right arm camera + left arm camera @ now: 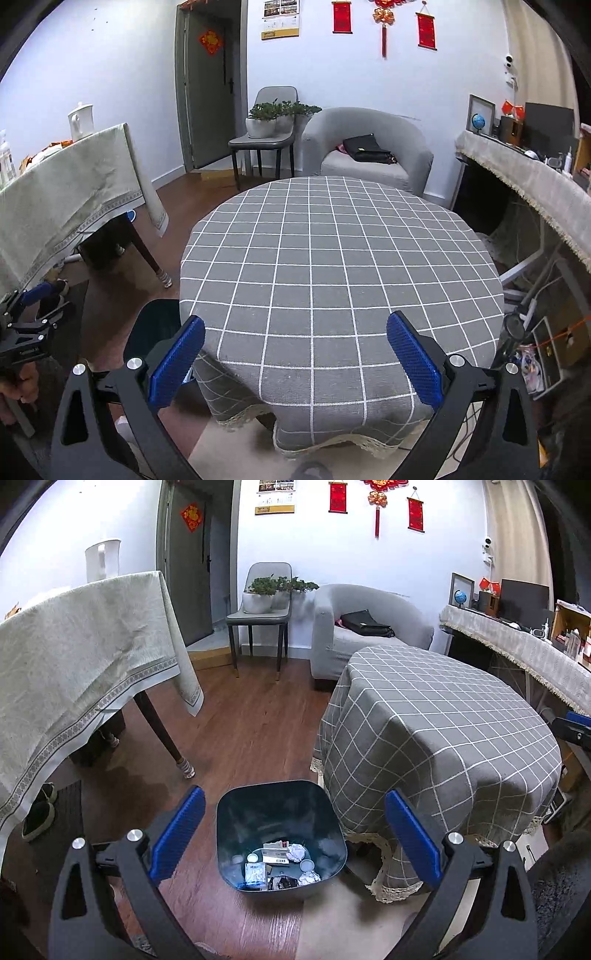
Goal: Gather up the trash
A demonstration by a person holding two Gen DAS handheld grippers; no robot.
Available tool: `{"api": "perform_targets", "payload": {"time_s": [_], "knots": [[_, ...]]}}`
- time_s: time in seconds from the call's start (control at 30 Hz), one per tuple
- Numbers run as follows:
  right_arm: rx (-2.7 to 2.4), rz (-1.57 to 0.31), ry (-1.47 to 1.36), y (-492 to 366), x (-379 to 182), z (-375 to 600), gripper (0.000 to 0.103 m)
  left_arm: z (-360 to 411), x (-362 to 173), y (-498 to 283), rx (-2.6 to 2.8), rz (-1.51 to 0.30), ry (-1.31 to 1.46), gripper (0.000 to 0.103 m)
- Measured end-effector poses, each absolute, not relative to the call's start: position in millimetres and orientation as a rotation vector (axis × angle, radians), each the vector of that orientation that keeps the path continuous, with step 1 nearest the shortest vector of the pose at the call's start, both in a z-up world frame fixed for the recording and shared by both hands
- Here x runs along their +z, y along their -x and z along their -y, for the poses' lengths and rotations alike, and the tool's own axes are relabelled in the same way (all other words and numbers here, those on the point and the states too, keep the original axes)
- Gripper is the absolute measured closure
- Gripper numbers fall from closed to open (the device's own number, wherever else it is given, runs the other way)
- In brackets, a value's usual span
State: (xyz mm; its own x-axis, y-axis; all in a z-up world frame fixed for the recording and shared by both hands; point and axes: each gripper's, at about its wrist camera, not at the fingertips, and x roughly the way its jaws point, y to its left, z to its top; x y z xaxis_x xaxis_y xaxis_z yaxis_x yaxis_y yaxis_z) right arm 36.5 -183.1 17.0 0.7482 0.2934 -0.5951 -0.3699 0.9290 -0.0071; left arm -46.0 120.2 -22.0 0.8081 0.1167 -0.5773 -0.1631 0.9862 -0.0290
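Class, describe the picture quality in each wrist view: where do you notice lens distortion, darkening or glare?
Left wrist view: fisheye bends the beige-clothed table into a curve, corners go black, and soft glare sheens the inner wall of the dark plastic bin. Right wrist view: the grey checked tablecloth bulges, its white grid lines bowing outward; lighting is even, and the open right gripper looks sharp.

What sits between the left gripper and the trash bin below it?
Nothing visible. The left gripper is open above the trash bin, whose top is uncovered, with crumpled paper and wrappers already inside. The checkered table stands beside it.
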Motion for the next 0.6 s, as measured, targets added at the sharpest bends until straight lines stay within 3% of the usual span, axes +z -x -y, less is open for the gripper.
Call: {"api": "perform_targets", "payload": {"time_s": [0.6], "knots": [[0.366, -0.627, 0.157, -33.8, 16.0, 175.6, 0.004, -118.2, -21.6, 46.7, 0.145, -0.603, 0.081, 0.004]]}}
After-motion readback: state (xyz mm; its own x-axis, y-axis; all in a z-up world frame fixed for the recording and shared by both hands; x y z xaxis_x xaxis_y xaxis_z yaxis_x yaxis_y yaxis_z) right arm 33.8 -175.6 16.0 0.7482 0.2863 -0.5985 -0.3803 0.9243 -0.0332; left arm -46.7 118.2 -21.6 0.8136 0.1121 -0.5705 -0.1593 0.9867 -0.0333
